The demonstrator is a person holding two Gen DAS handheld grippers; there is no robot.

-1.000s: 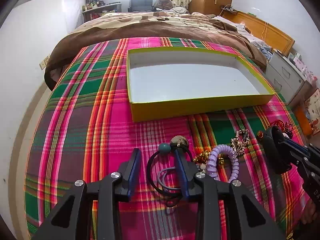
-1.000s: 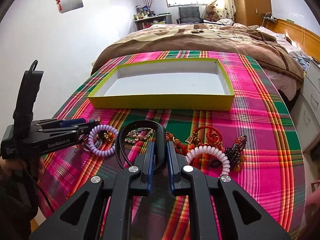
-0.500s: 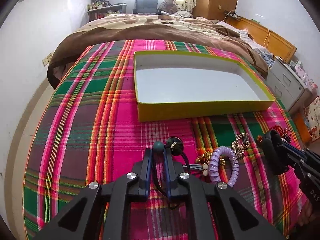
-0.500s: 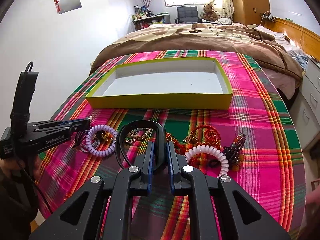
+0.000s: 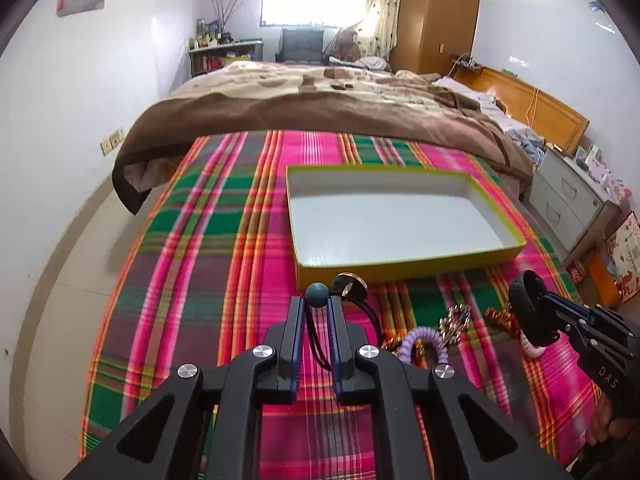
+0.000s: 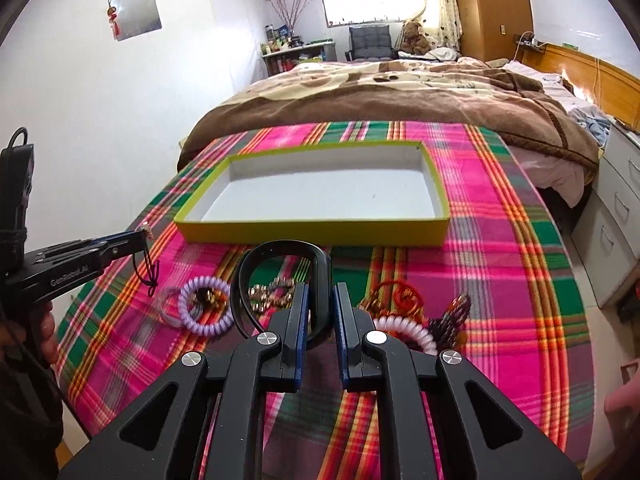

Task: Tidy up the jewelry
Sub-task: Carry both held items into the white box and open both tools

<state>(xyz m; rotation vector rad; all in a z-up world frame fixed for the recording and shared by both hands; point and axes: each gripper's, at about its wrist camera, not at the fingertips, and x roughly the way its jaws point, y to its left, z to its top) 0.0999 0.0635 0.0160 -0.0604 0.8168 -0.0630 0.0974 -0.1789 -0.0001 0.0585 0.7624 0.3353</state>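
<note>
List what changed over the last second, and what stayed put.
The left tongs closed on the black hair tie with the teal bead and lifted it off the plaid cloth; its cords now dangle. The right tongs stayed shut on the black headband. The yellow box is still empty, and the purple coil tie has not moved.

Pink coil bracelet (image 6: 404,330) half hidden behind the right claw (image 6: 320,300); shelf clutter (image 6: 280,46) too small.

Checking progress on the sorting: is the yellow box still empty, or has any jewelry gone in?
Empty. The yellow box shows only its bare white floor in both views; the jewelry lies on the plaid cloth outside it.
</note>
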